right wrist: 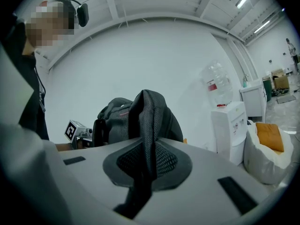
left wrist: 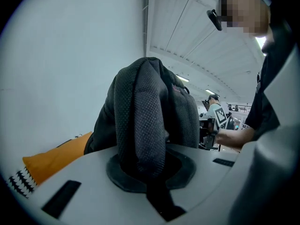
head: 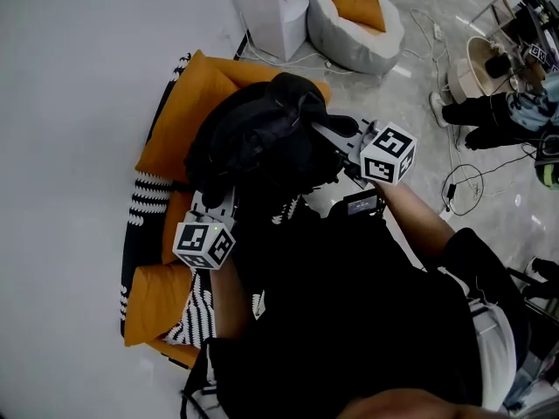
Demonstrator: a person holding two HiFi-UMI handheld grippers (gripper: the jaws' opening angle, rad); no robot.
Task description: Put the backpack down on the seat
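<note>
- Seat (head: 175, 129) at the far left of the head view: a low chair with orange cushions and a black-and-white striped throw (head: 148, 201) draped over its near side.
- Left gripper (head: 214, 203), just right of the throw, is clenched on a padded mesh shoulder strap (left wrist: 140, 121). Its own view shows the strap pinched between the pads, rising away from the jaws.
- Black backpack (head: 262, 138) hangs in the middle, slung between the two grippers. In the head view it overlaps the orange cushions, but no view shows whether its bottom touches them.
- Its long axis runs across the body, from the left gripper low and near up to the right gripper higher and farther out.
- Right gripper (head: 345, 142) is clamped shut on a second mesh strap (right wrist: 149, 121) at the bag's right side.
- White water dispenser (right wrist: 227, 125) and a pale beanbag (right wrist: 269, 149) with an orange cushion stand farther right, well apart from the seat.
- Judgement: the seat lies ahead, below and to the left of the bag, and the left gripper is the nearer one, so lowering calls for both hands to drop forward and leftward together.
</note>
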